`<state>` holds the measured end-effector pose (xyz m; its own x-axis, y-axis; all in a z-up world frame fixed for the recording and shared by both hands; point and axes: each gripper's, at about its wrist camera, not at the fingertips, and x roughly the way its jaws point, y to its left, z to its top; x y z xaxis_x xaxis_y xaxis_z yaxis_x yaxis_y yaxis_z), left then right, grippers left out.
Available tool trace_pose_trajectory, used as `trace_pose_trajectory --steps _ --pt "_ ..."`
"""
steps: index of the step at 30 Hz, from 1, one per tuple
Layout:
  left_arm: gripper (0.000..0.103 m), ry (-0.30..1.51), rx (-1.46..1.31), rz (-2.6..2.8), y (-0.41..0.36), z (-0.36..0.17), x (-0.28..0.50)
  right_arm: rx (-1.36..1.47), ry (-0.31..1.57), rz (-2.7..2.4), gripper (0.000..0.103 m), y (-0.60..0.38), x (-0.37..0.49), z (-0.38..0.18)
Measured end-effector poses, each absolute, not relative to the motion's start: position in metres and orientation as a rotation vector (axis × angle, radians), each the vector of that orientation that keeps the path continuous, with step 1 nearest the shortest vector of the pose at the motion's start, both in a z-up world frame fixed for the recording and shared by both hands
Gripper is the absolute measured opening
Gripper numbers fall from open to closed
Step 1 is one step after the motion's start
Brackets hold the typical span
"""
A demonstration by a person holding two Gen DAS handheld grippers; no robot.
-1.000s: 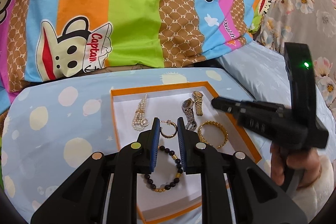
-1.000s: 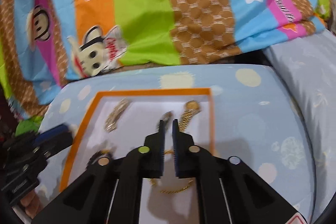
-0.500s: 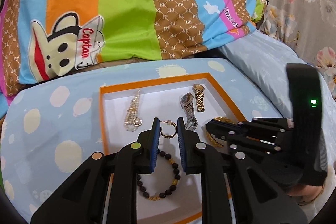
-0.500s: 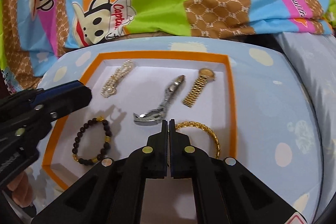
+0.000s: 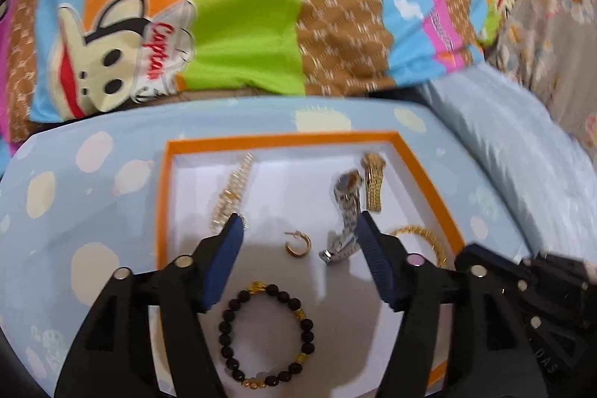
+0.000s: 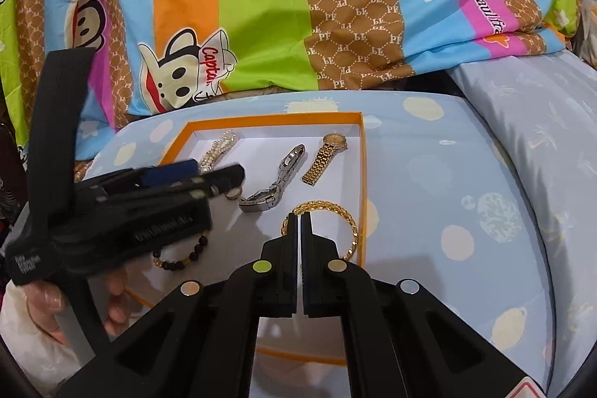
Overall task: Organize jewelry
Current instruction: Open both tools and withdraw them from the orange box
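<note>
Two watches in orange tray [image 5: 421,166]: gold watch [image 6: 324,158] and silver watch [image 6: 278,179], long axes toward the tray's far wall. Hoop earring [image 5: 297,243] lies between my left tongs [image 5: 296,230], jaws just opened wide, holding nothing. Right tongs [image 6: 300,217] closed, empty, tips over gold bangle [image 6: 335,222]. Both angled down.

both grippers are built of matte black plastic, with triangular cut-outs in the arms and round silvery studs set at the joints. the left gripper [image 5: 298,232] is fitted with ribbed blue pads [image 5: 224,263]. on the right gripper [image 6: 299,217] one stud is yellow-green. white lettering, too blurred to be read, is printed on the left housing.
</note>
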<state>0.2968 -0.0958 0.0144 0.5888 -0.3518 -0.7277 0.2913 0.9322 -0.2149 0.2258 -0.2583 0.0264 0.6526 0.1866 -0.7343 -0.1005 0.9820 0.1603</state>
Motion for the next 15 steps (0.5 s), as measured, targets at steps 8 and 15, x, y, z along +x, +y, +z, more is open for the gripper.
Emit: trace_pose_trajectory --steps 8,15 --pt "0.065 0.683 -0.11 -0.336 -0.033 0.082 0.237 0.102 0.758 0.126 0.011 -0.264 0.149 0.052" --pt "0.067 0.716 -0.084 -0.323 -0.001 0.075 0.166 0.082 0.77 0.055 0.022 -0.258 0.077 0.034"
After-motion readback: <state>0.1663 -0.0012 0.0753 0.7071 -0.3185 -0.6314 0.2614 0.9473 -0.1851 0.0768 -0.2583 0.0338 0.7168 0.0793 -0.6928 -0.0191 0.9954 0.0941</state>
